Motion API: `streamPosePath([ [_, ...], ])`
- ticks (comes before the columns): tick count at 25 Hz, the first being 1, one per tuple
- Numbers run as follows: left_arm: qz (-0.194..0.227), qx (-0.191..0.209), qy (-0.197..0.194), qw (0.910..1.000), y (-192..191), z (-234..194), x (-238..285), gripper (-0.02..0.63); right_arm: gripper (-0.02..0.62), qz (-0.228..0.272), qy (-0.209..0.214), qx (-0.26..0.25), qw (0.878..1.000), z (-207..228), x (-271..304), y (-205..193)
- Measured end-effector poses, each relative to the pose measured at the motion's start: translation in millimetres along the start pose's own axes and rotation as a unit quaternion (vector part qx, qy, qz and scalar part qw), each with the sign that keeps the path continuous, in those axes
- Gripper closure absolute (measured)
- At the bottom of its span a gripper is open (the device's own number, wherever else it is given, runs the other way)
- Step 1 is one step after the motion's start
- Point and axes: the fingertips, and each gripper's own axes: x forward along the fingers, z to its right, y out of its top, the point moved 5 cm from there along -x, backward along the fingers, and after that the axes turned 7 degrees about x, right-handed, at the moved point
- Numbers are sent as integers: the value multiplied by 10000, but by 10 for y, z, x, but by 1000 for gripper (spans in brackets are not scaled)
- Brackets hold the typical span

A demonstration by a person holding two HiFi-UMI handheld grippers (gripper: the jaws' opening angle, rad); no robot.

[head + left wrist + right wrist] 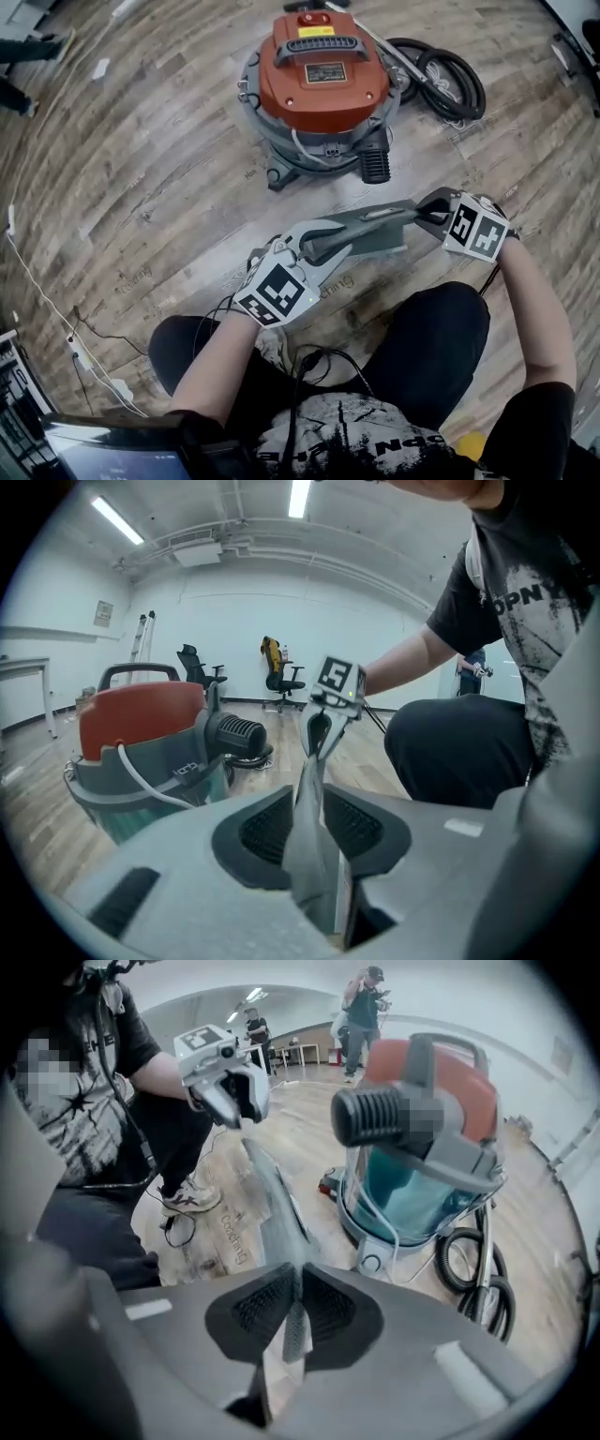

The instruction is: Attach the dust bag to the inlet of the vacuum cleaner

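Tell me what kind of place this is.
Probably a large open lab or office hall rather than a home: pale wood-plank floor, black swivel office chairs parked along a bare white wall, and long ceiling strip lights.

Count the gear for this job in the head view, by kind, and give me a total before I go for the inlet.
grippers: 2 (left gripper, right gripper)
dust bag: 1
vacuum cleaner: 1
hose: 1
total: 5
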Motion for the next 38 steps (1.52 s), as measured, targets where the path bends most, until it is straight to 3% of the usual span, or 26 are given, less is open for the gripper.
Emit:
streamPosePath([
  [1, -126, 71, 4, 9999, 4, 15, 4, 478, 561, 31, -8, 32, 10000, 3, -110, 66],
  [6, -774, 648, 146, 9948, 123, 125, 40, 386, 563, 105, 55, 6, 9999, -66, -404, 303],
  [9, -985, 752, 186, 9921, 223, 142, 133, 365, 563, 188, 167, -143, 9996, -161, -468, 389],
  [12, -1425, 1065, 101, 9840, 233, 164, 249, 362, 561, 272, 271, -249, 9990, -233, -532, 477],
  [13, -1525, 1177, 139, 9812, 254, 163, 264, 377, 562, 283, 275, -311, 9987, -242, -560, 498],
  [15, -1550, 1307, 355, 9786, 332, 145, 247, 474, 561, 302, 267, -394, 9984, -239, -619, 515],
  [18, -1503, 1307, 617, 9780, 421, 125, 212, 550, 561, 389, 280, -512, 9975, -238, -718, 534],
  [27, -1654, 1327, 737, 9745, 588, -51, 159, 578, 536, 752, -136, -1080, 9912, -165, -839, 651],
  [30, -1637, 1404, 667, 9742, 692, -109, 140, 578, 425, 946, -92, -1236, 9878, -225, -872, 755],
  [32, -1576, 1449, 642, 9747, 767, -143, 134, 578, 416, 907, -344, -1508, 9838, -239, -845, 824],
  [34, -1543, 1499, 627, 9746, 803, -168, 139, 578, 443, 807, -752, -1763, 9781, -222, -807, 861],
  [36, -1573, 1604, 616, 9725, 789, -184, 158, 578, 541, 761, -1084, -1867, 9734, -184, -786, 872],
  [38, -1637, 1708, 636, 9695, 749, -212, 175, 578, 561, 715, -1312, -1924, 9699, -168, -759, 880],
])
